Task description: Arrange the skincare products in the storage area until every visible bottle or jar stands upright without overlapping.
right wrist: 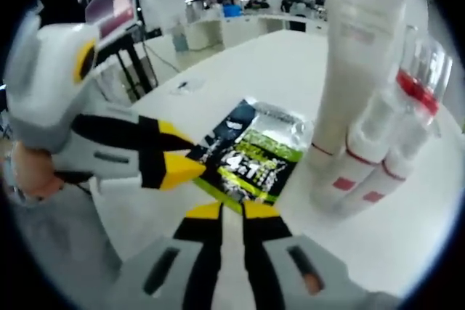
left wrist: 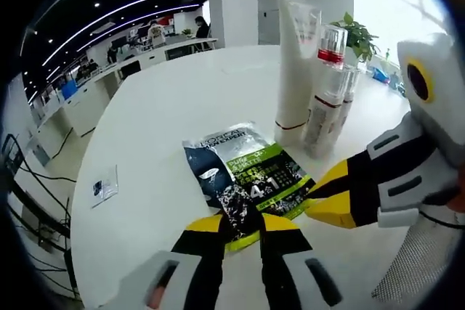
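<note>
Left tool (left wrist: 240, 224) and right tool (right wrist: 224, 212) each clamp an edge of the flat sachet (left wrist: 247, 176) on the white tabletop (left wrist: 167, 114), near upright tubes (left wrist: 294, 70)

L tongs (left wrist: 242, 224) & R tongs (right wrist: 224, 210) both clamped.

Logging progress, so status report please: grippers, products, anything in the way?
Left gripper shut on sachet, right gripper at its other edge. Sachet flat on table. Tube and bottles upright. Nothing in the way.
</note>
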A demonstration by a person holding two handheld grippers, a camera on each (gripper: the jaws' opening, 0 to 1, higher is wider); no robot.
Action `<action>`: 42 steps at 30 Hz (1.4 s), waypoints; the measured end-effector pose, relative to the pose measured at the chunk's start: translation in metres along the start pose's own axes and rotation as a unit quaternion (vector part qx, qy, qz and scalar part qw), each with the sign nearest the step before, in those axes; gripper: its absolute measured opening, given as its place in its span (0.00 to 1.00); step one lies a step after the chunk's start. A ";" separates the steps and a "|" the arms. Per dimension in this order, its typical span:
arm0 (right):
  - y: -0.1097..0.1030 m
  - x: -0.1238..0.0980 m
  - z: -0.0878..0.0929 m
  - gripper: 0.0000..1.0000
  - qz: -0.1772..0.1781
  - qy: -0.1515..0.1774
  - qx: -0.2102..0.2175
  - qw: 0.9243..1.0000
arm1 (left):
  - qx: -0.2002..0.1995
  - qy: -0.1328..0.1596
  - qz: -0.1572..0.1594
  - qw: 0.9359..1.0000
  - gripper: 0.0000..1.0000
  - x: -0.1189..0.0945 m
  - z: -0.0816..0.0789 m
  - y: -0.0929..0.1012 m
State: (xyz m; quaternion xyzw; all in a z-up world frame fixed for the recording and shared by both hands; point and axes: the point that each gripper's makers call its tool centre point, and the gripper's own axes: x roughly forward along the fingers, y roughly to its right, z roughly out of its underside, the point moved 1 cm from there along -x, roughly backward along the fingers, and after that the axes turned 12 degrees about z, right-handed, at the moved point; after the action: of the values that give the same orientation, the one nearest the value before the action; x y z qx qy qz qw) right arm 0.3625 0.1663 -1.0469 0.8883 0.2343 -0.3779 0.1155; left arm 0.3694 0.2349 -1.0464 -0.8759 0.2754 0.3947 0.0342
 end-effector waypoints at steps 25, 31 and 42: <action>-0.010 -0.005 -0.001 0.11 -0.012 0.010 -0.013 1.000 | 0.009 0.030 -0.002 1.000 0.24 -0.008 -0.014 0.002; -0.012 -0.005 -0.001 0.11 -0.014 0.010 -0.015 1.000 | 0.005 0.033 0.001 0.999 0.26 -0.008 -0.015 0.002; -0.014 -0.005 -0.004 0.12 -0.021 0.014 -0.010 1.000 | 0.001 0.032 0.003 0.999 0.28 -0.008 -0.016 0.001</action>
State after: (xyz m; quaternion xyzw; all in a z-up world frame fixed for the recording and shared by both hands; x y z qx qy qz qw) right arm 0.3548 0.1785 -1.0416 0.8871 0.2580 -0.3657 0.1127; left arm 0.3755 0.2331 -1.0297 -0.8873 0.2795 0.3660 0.0247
